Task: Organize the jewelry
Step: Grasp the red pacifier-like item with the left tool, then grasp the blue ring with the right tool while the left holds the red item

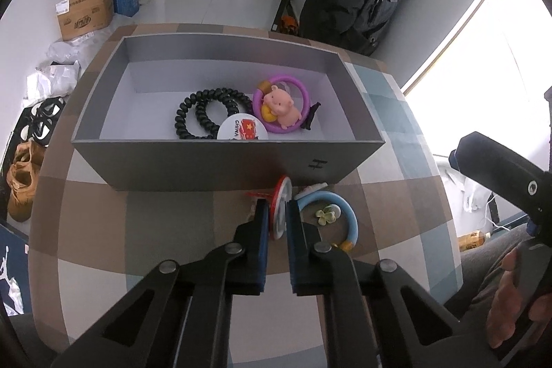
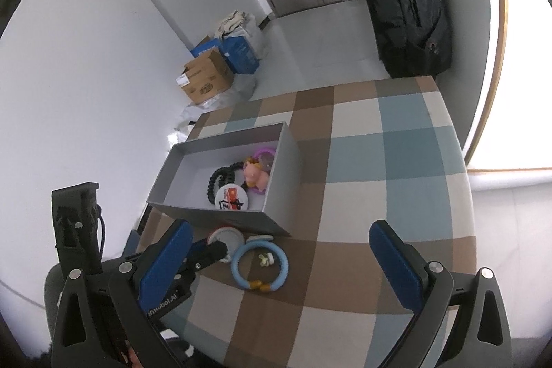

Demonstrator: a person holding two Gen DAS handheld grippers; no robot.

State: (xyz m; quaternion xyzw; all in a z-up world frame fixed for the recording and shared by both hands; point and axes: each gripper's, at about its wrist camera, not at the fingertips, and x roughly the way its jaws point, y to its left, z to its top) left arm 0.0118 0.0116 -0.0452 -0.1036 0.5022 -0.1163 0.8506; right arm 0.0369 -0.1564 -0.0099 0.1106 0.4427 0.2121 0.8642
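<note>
From the left wrist camera, the left gripper point(image 1: 277, 219) has its blue-padded jaws clamped on the edge of a round red-rimmed badge with a white face point(image 1: 280, 207), which stands on edge just outside the near wall of the grey rectangular cardboard box point(image 1: 224, 161) on the checked brown, cream and blue tablecloth point(image 1: 165, 223). Just beside it lies a light-blue ring bracelet with a gold bead point(image 1: 348, 223), with a small pale-green flower clip point(image 1: 326, 215) inside its loop. Already in the box are a black coiled hair tie point(image 1: 200, 112), a white round badge with a red flag point(image 1: 242, 130) and a purple ring carrying a pink toy pig point(image 1: 281, 107) — roughly half the work, I judge. From the right wrist camera, the right gripper point(image 2: 286, 261) hangs wide open over the near edge of the cloth, holding nothing. The bracelet, the clip and the gripped badge are not yet in the box.
</note>
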